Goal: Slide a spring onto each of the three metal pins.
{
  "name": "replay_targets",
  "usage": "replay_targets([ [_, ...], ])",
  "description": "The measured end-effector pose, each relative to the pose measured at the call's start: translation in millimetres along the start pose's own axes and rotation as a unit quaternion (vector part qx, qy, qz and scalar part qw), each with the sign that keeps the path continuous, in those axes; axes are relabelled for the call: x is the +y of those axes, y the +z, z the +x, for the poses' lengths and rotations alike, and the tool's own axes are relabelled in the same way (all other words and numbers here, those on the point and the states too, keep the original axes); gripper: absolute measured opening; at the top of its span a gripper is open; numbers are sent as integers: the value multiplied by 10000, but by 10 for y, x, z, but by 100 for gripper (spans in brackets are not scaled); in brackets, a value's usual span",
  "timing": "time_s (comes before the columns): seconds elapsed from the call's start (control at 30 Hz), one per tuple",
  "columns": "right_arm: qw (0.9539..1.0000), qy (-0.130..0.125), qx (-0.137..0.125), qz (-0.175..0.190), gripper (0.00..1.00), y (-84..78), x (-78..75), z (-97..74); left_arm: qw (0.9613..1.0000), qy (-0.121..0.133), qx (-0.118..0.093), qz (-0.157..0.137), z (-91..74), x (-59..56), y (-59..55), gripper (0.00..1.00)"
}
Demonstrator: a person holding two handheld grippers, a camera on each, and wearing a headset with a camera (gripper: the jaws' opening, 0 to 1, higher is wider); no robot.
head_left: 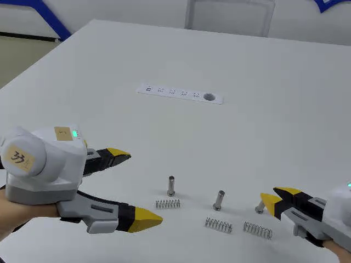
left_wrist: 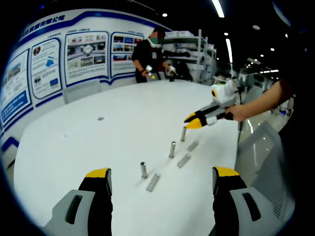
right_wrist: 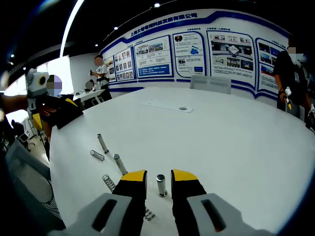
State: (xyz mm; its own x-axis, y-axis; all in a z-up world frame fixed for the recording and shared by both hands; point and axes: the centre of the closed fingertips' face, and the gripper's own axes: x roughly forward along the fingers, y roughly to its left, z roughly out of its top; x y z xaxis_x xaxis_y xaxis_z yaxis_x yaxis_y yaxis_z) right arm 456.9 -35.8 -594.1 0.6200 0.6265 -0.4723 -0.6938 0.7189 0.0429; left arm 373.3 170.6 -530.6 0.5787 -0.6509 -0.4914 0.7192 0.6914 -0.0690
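Note:
Three metal pins stand upright in a row on the white table: the left pin, the middle pin and the right pin. A spring lies flat in front of each: left spring, middle spring, right spring. My left gripper is wide open, left of the left pin and holding nothing. My right gripper is open only narrowly, its tips close beside the right pin. In the right gripper view that pin stands just beyond the gap between the tips of the right gripper.
A white power strip lies flat in the middle of the table. A chair stands at the far edge. The near table edge runs close behind the springs. People stand in the background by the wall posters.

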Motion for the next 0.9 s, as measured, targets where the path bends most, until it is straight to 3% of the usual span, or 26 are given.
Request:
replay_targets([
  [0.03, 9998, 108, 128, -134, 22, -54, 13, -17, 10000, 0, 7, 10, 1, -5, -4, 86],
  [0.1, 9944, 370, 679, -719, 24, -284, 46, -74, 10000, -10, 31, 33, 4, -24, -17, 86],
  [0.13, 9863, 461, 1018, -1214, 24, -434, 65, -115, 10000, -29, 45, 51, 7, -46, -25, 86],
  [0.17, 9827, 525, 1105, -1391, 24, -491, 91, -134, 10000, -39, 60, 69, 9, -61, -32, 86],
  [0.23, 9778, 810, 1229, -1491, 24, -600, 207, -173, 9999, -68, 88, 99, 13, -91, -46, 86],
  [0.27, 9781, 855, 1185, -1480, 24, -601, 232, -167, 9999, -76, 94, 101, 14, -100, -49, 86],
  [0.43, 9714, 1087, 1397, -1580, 27, -693, 273, -96, 9999, -136, 53, 37, 8, -147, -52, 86],
  [0.53, 9635, 1153, 1575, -1833, 27, -739, 258, -53, 9998, -130, 106, 80, -16, -162, -75, 86],
  [0.77, 9634, 1232, 1627, -1740, 25, -770, 225, -5, 9999, -20, 144, 18, -99, -104, -140, 85],
  [0.9, 9598, 1332, 1705, -1787, 23, -803, 238, 0, 9999, -6, 160, -15, -110, -97, -160, 85],
])
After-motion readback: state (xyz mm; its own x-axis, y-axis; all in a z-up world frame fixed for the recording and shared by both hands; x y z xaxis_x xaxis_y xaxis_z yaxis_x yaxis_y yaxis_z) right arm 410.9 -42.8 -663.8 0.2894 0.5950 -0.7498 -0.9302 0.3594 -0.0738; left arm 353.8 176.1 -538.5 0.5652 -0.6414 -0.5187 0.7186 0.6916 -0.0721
